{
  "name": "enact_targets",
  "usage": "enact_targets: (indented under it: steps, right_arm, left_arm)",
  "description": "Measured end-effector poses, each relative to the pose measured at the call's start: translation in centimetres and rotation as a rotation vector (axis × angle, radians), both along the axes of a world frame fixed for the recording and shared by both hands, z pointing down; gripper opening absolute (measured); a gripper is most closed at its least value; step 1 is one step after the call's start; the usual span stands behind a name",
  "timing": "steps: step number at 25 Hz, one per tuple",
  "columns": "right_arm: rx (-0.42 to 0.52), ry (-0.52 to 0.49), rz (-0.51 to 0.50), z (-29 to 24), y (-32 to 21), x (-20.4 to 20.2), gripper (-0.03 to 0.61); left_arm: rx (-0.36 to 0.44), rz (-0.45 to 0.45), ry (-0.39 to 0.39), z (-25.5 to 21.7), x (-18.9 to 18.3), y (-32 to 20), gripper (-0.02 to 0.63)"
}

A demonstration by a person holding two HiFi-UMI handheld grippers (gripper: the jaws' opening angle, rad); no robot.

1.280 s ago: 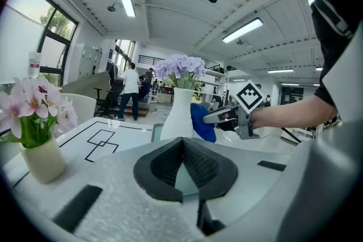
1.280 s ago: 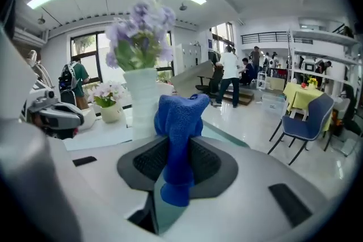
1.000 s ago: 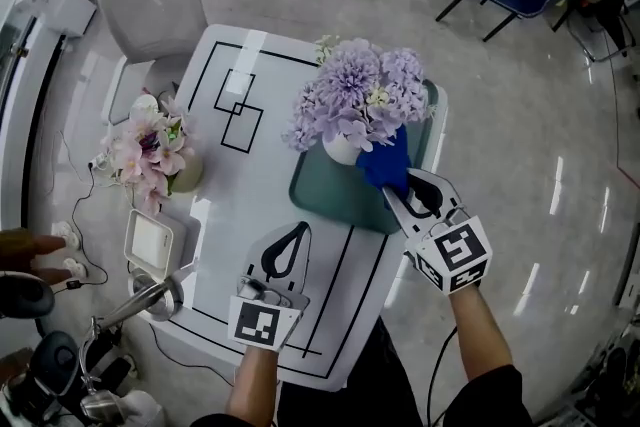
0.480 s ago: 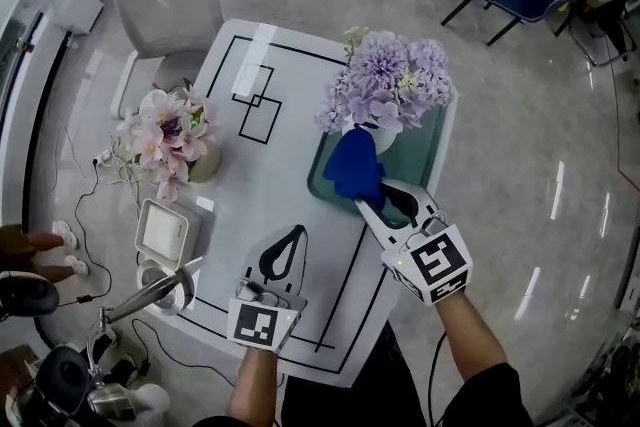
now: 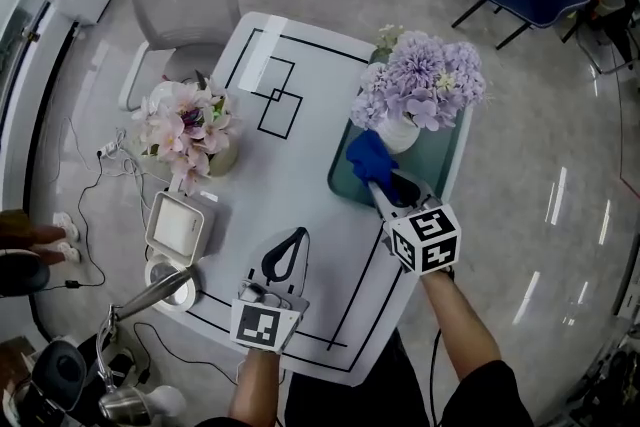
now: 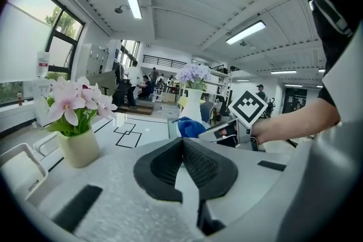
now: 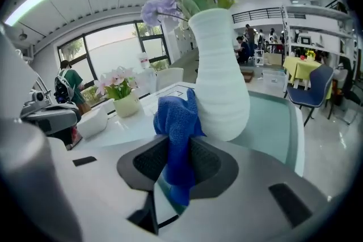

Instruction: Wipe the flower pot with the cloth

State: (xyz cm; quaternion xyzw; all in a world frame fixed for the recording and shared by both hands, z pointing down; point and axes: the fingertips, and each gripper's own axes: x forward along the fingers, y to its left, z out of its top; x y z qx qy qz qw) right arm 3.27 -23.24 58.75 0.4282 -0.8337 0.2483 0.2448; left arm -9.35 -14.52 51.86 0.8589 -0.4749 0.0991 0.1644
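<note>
Pinching blue cloth (image 5: pixel 367 158) in right gripper (image 5: pixel 380 185), against near-left side of white flower pot (image 5: pixel 400 134) on teal tray (image 5: pixel 441 165) at right — left gripper (image 5: pixel 295 235) pressed together, empty, over near part of table (image 5: pixel 300 165).

Head cam: high up, looks steeply down, whole white table (image 5: pixel 300 175) in frame. L gripper cam: low over tabletop, faces across twd flower pot (image 6: pixel 193 106), mid-range. R gripper cam: low, v. close to pot, looks past it twd pink flowers (image 7: pixel 118 85). All 3 share pot + those flowers.
</note>
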Motion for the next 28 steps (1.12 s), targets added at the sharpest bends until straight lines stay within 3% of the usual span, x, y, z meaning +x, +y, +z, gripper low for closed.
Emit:
enact_targets:
  steps: [3,6,11,18,21,24,28]
  right_arm:
    - [0.023,-0.014,-0.012,-1.0,0.5,-0.6,0.098]
    - [0.108,-0.09,-0.023,-4.7,-0.1,-2.2,0.098]
    - [0.218,-0.102,0.062,-7.6,-3.0,-3.1,0.098]
    - [0.113,-0.043,0.156,-2.4,-3.5,-2.3,0.098]
    - [0.078,-0.071,0.169,-1.2,-2.6,-2.4,0.098]
    - [0.095,-0.114,0.152,-3.1,-0.6,-3.3,0.098]
    - [0.128,-0.152,0.139,-7.0,3.2,-3.7,0.098]
  left_arm:
    - [-0.003,-0.001,0.001,0.1,-0.6,0.1,0.006]
    - [-0.006,-0.001,0.003,0.3,-0.9,0.2,0.005]
    - [-0.002,0.006,0.01,0.2,-1.3,0.2,0.006]
    - [-0.003,0.017,0.009,0.0,-2.4,0.2,0.006]
    - [-0.01,0.02,0.011,0.1,-2.9,0.0,0.006]
    - [-0.009,0.026,0.007,-0.2,-3.4,-0.2,0.006]
    - [0.052,0.059,0.017,-1.6,-2.9,-0.1,0.005]
